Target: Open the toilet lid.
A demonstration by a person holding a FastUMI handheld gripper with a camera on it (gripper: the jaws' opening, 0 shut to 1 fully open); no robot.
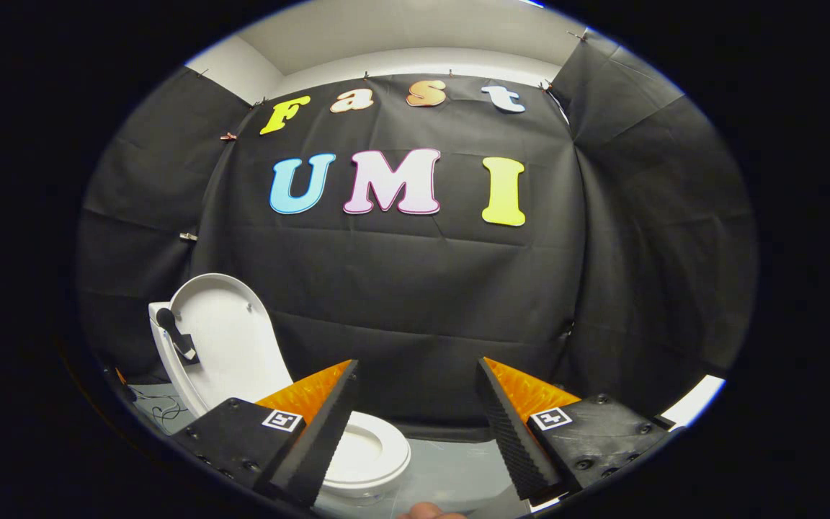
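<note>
White toilet lid (231, 339) upright, raised off seat (368, 450); gripper (415, 425) level, facing booth wall, fingers spread wide, grasping nothing, toilet beyond left finger.

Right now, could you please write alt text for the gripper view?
A white toilet stands with its lid raised upright, the seat down. The gripper has its fingers open and holding nothing, the toilet behind the left one, black cloth wall beyond.

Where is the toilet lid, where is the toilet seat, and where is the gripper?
toilet lid (231, 339): gripper view, on its raised white inner face.
toilet seat (379, 450): gripper view, on the white ring beside the near finger.
gripper (415, 425): gripper view, in the open gap between its fingertips.
</note>
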